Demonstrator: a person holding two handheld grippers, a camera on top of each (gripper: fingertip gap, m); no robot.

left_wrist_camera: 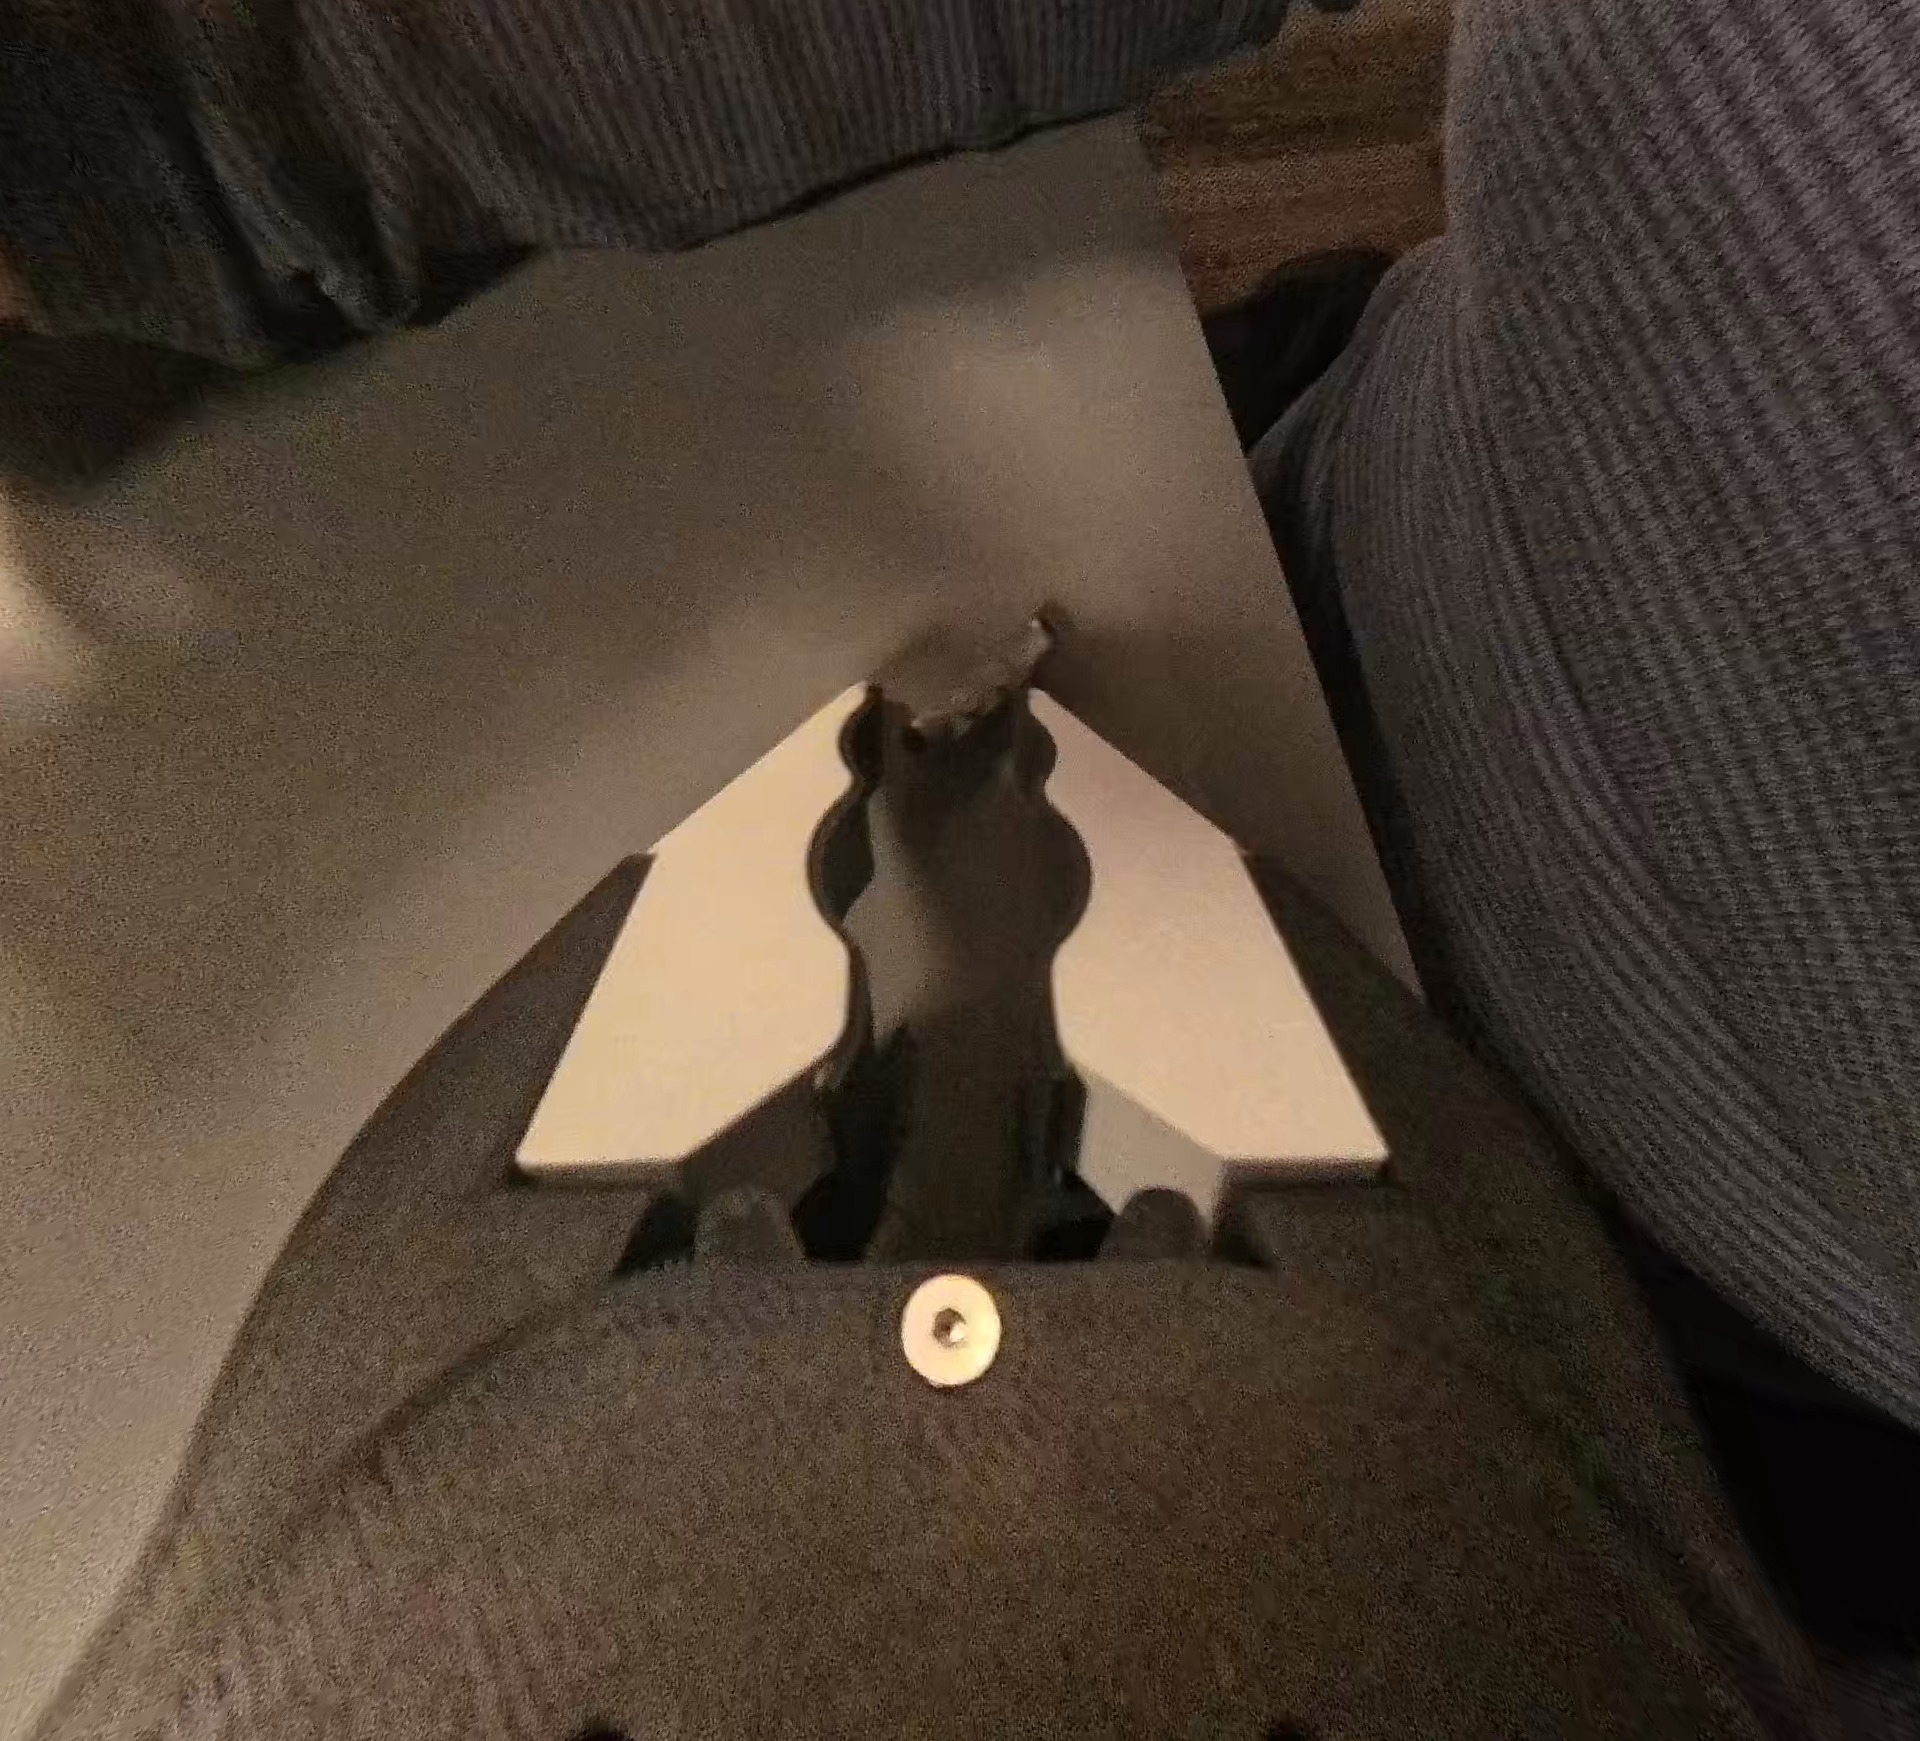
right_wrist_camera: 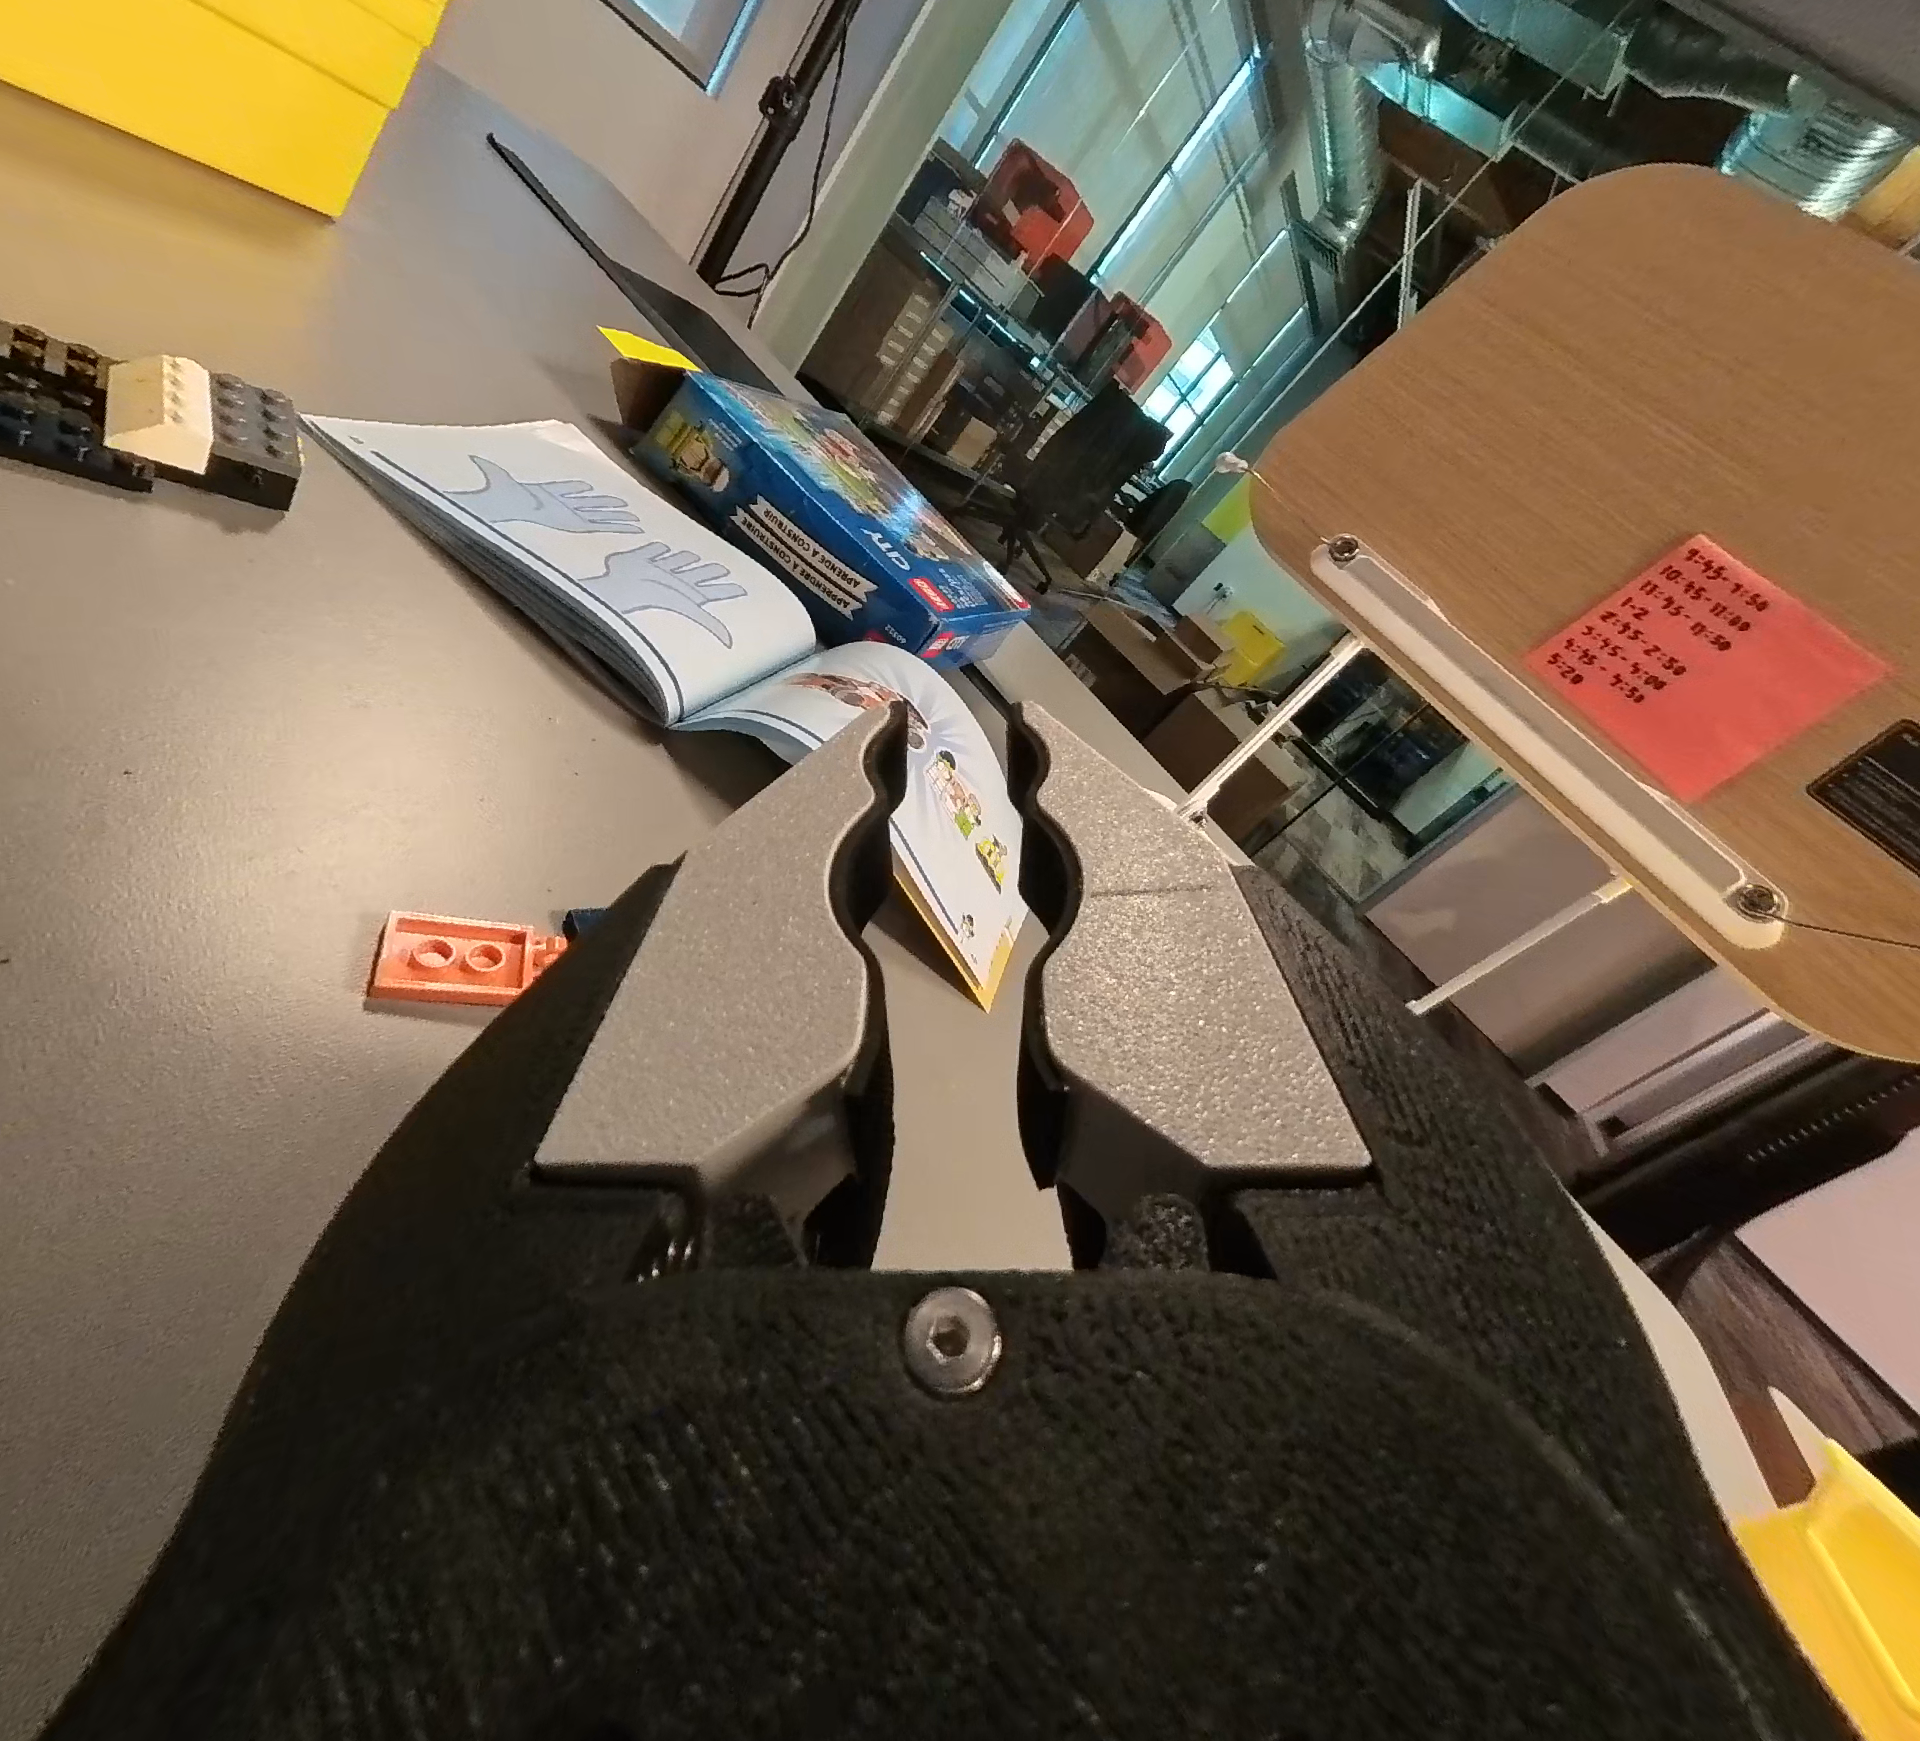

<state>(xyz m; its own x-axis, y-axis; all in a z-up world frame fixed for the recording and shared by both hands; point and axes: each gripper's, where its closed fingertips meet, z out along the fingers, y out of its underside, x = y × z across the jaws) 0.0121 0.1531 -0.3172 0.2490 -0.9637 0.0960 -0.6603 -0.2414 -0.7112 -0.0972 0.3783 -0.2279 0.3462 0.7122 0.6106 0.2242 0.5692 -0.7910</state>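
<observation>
I am holding my left gripper (left_wrist_camera: 956,704) low over the grey table (left_wrist_camera: 520,548), near its right edge. Its fingers are standing only narrowly apart. A small grey piece (left_wrist_camera: 977,678) with a toothed edge is lying on the table right at their tips. The tips seem to be touching it on both sides, but the blur is hiding whether they are pressing on it, so I cannot tell if I am gripping it. A ribbed grey sleeve (left_wrist_camera: 623,29) is resting across the far side of the table.

I am keeping my right gripper (right_wrist_camera: 956,735) above the table too, fingers slightly apart with nothing between them. Past its tips an open booklet (right_wrist_camera: 582,538) is lying on the table, and a blue box (right_wrist_camera: 831,538) is sitting just behind it. An orange plate (right_wrist_camera: 457,953) is lying loose just left of my fingers. Farther along the table, dark bricks (right_wrist_camera: 156,424) joined under a white one are sitting near yellow bins (right_wrist_camera: 208,8).
</observation>
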